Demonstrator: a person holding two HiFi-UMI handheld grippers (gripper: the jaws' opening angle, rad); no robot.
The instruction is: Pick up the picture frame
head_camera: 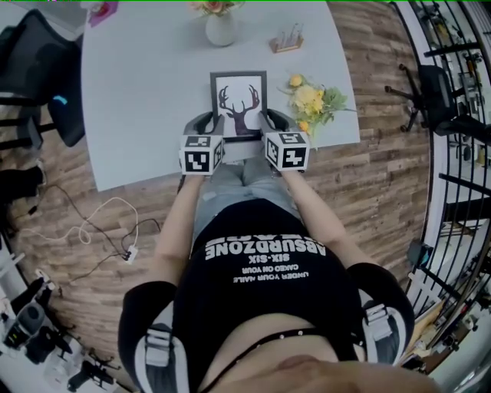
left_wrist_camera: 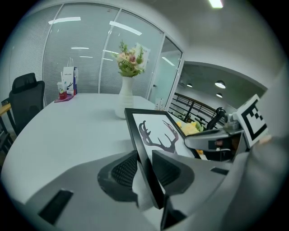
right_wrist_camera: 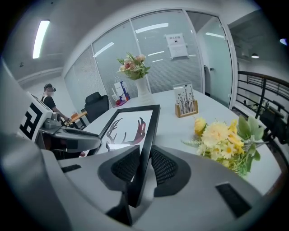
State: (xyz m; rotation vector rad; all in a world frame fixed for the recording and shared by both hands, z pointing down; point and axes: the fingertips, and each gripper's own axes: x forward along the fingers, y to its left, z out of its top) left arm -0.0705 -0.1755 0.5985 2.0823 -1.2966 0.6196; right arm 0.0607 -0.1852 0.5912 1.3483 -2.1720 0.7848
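The picture frame (head_camera: 239,98) is black-edged with an antler print and hangs a little above the grey table (head_camera: 146,115), held from its near end. My left gripper (head_camera: 213,125) is shut on the frame's left border (left_wrist_camera: 142,149), its pads pressing both faces. My right gripper (head_camera: 265,123) is shut on the right border (right_wrist_camera: 146,144) in the same way. The print (left_wrist_camera: 158,133) faces up between the two grippers, and the frame tilts up away from me. In the right gripper view the print (right_wrist_camera: 126,128) shows to the left of the gripped edge.
A white vase of flowers (head_camera: 219,23) stands at the far table edge, also the vase (left_wrist_camera: 124,97). A small wooden card holder (head_camera: 286,40) sits right of it. A loose yellow flower bunch (head_camera: 314,104) lies just right of the frame. Black chairs (head_camera: 46,92) stand left of the table.
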